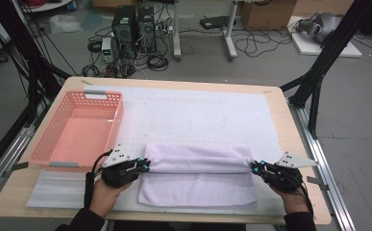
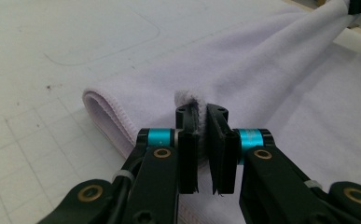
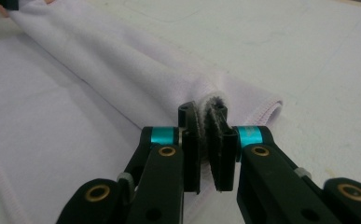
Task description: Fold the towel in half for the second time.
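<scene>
1. Low in the middle of the high view, the towel point(image 1: 198, 175) lies on the white mat point(image 1: 198, 115), its far edge lifted into a fold.
2. Left gripper point(image 1: 142, 165) and right gripper point(image 1: 254, 167) each pinch a corner.
3. Likely half done: the fold is not yet laid flat.
4. Open mat lies beyond; the pink basket point(image 1: 80, 127) crowds the left.

even, soft overhead light; faint shadows; gripper views blur far off, perhaps slight edge distortion.
</scene>
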Demonstrator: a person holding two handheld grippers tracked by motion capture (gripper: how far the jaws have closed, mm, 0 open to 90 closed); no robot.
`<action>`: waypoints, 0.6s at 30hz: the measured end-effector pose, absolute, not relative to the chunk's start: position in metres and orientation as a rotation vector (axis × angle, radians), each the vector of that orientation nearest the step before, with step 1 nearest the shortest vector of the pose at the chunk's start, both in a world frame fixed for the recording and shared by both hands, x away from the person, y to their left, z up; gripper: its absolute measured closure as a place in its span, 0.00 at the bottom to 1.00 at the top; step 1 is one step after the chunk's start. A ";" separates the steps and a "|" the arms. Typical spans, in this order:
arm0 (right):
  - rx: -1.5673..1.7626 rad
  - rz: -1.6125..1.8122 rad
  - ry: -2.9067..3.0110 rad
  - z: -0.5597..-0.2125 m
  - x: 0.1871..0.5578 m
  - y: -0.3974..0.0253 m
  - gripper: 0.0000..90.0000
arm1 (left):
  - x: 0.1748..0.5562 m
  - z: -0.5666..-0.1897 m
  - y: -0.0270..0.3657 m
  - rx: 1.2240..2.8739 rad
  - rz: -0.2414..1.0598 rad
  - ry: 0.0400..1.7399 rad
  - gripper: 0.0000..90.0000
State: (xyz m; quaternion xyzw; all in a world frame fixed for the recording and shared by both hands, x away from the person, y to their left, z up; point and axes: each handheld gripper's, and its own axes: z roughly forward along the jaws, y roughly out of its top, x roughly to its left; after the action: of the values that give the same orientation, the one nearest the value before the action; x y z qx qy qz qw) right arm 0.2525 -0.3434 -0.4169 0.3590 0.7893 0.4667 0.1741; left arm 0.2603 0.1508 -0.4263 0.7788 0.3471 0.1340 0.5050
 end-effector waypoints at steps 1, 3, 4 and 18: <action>1.011 1.328 2.260 -0.418 0.250 -0.344 0.94 | 0.259 -0.426 0.151 1.888 0.322 0.833 0.92; 0.979 1.322 2.302 -0.421 0.247 -0.343 0.94 | 0.256 -0.428 0.151 1.902 0.308 0.839 0.92; 0.962 1.314 2.316 -0.423 0.245 -0.343 0.94 | 0.256 -0.428 0.152 1.912 0.306 0.839 0.92; 1.109 1.448 2.187 -0.408 0.243 -0.365 0.64 | 0.254 -0.411 0.158 1.815 0.315 0.837 0.49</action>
State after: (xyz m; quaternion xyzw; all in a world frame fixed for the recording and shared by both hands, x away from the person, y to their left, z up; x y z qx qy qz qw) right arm 0.2433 -0.3645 -0.4084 0.3852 0.7598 0.5030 0.1462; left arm 0.2538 0.1576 -0.4106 0.7604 0.3508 0.1320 0.5304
